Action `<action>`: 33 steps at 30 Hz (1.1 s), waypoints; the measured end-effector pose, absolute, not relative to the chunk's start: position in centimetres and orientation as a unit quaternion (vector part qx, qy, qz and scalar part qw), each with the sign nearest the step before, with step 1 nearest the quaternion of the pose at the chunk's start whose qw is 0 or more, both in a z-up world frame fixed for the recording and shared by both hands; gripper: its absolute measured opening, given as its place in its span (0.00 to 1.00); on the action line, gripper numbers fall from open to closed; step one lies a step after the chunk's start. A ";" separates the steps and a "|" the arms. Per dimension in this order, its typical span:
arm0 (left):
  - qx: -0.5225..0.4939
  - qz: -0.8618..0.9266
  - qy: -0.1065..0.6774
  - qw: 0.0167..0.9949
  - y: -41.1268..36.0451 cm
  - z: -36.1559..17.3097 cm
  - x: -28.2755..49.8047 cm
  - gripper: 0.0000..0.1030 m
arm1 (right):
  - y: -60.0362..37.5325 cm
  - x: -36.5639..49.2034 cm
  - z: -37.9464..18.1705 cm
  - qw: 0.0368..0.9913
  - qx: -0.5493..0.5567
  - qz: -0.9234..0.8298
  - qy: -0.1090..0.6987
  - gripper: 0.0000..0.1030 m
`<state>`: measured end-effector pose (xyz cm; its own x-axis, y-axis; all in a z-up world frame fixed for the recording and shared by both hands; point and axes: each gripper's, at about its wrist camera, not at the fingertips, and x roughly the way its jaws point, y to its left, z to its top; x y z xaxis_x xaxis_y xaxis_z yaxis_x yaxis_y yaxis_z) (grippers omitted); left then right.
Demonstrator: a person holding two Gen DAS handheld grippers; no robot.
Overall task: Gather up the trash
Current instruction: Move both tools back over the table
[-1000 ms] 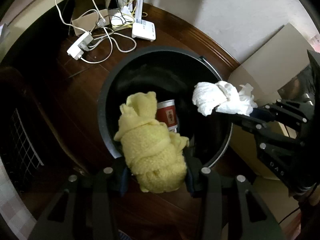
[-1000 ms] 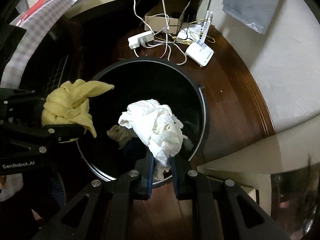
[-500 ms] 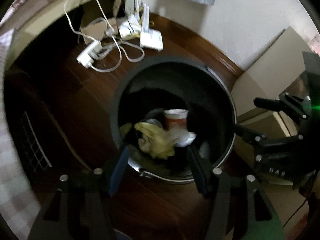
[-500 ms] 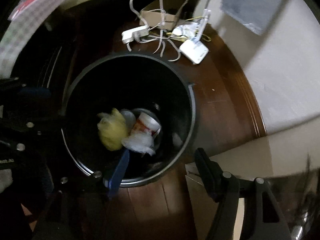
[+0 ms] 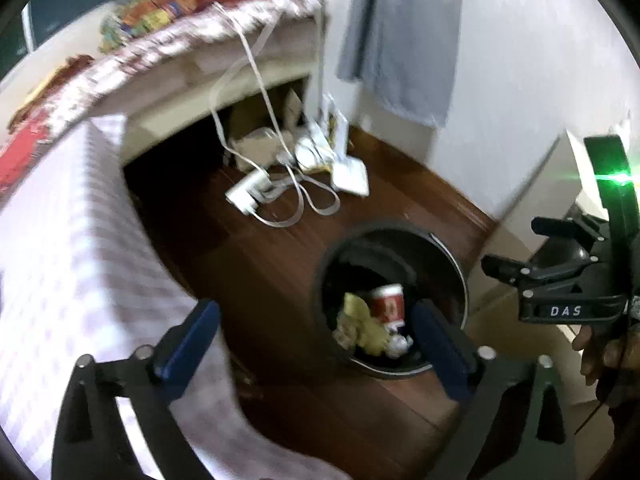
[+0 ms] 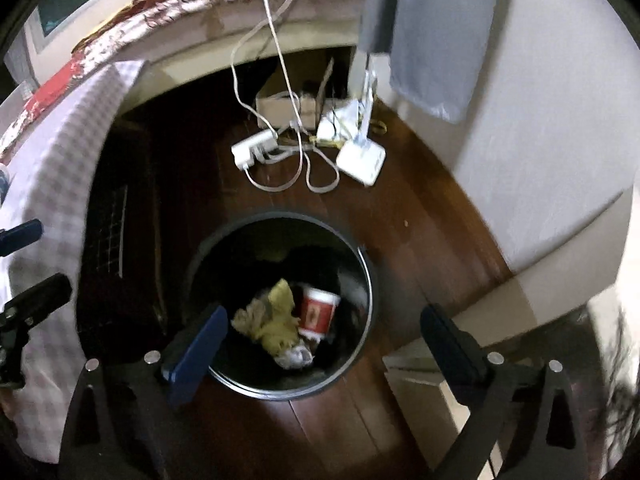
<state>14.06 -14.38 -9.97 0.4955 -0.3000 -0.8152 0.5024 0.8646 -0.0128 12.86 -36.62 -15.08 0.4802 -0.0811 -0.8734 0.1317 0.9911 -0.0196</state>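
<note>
Both claws now empty, cloth [image 6: 276,324] in bin [image 6: 360,360].

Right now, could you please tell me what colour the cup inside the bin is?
The cup is red with a white rim, lying in the black bin; clearest in the right wrist view.

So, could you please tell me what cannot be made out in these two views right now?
- Bin bottom: dark in both views; only the yellow cloth, red cup and white tissue show.
- Cup print: too small and blurred.
- Right claw in the left view: cut off by the edge.
- Items on the bed: motion-blurred.
- Under the bed: in shadow.
</note>
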 end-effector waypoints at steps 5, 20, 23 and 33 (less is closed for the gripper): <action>0.107 -0.194 0.418 0.881 -10.9 -7.6 14.0 1.00 | -32.5 13.9 -12.5 0.874 0.008 -0.025 0.486 1.00; 0.020 -0.033 0.371 0.928 5.1 -4.3 12.5 1.00 | -18.4 15.3 -7.3 0.893 -0.035 0.115 0.434 1.00; 0.002 -0.005 0.367 0.930 8.2 -3.7 12.1 1.00 | -15.4 15.9 -6.0 0.893 -0.039 0.143 0.425 1.00; -0.030 0.120 0.361 0.924 19.7 -3.7 9.9 1.00 | -3.3 17.7 -1.9 0.892 -0.086 0.225 0.382 1.00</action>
